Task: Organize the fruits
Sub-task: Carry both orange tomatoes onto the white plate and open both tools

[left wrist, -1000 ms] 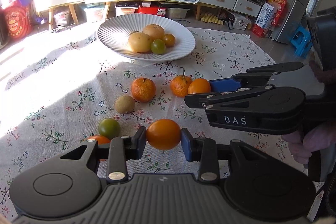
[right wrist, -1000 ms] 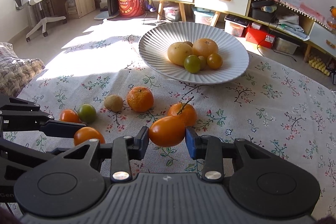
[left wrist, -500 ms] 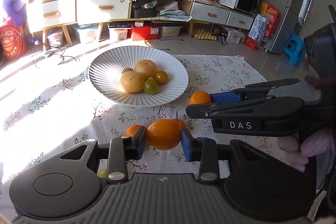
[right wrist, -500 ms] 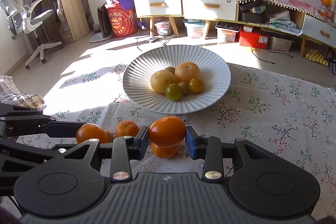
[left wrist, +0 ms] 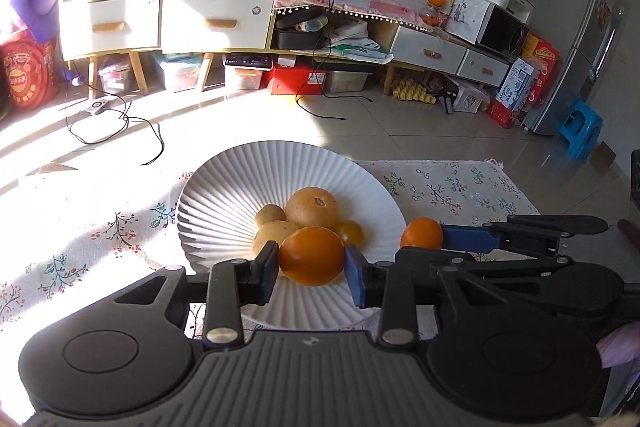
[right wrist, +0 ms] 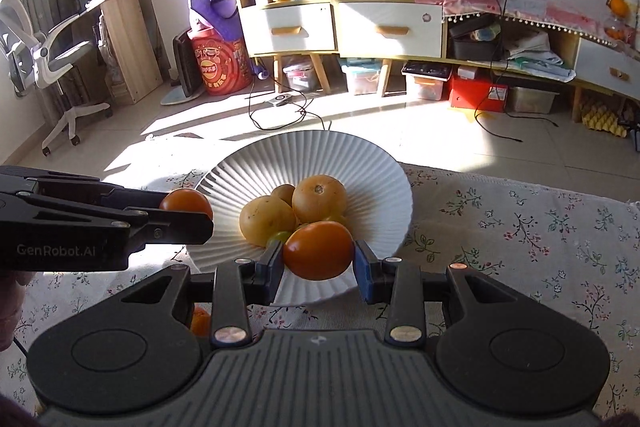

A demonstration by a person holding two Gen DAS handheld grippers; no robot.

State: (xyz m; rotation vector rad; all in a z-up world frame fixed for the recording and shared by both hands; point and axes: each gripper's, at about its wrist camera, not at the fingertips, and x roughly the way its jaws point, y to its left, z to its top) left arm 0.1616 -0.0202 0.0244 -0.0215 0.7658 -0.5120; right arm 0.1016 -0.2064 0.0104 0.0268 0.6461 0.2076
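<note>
My left gripper (left wrist: 312, 269) is shut on an orange tomato (left wrist: 311, 255), held above the near part of the white ribbed plate (left wrist: 224, 203). In that view the right gripper (left wrist: 424, 241) comes in from the right with its own orange fruit (left wrist: 422, 233) at the plate's right rim. My right gripper (right wrist: 318, 261) is shut on an orange-red tomato (right wrist: 319, 250) over the near side of the plate (right wrist: 372, 167). From the left, the other gripper (right wrist: 186, 213) holds its tomato (right wrist: 185, 201) at the plate's left rim. A pile of yellow and orange fruit (right wrist: 319, 197) lies in the plate.
The plate stands on a table with a flowered cloth (right wrist: 520, 227), near its far edge. An orange (right wrist: 200, 321) lies on the cloth under my right gripper. A person's hand (left wrist: 616, 347) shows at the right edge. Beyond the table are floor cables (left wrist: 120, 119) and cabinets.
Both grippers, each still shut on its fruit, have risen and moved forward from the loose fruit on the cloth to over the plate. The loose fruit has mostly dropped out of view.
</note>
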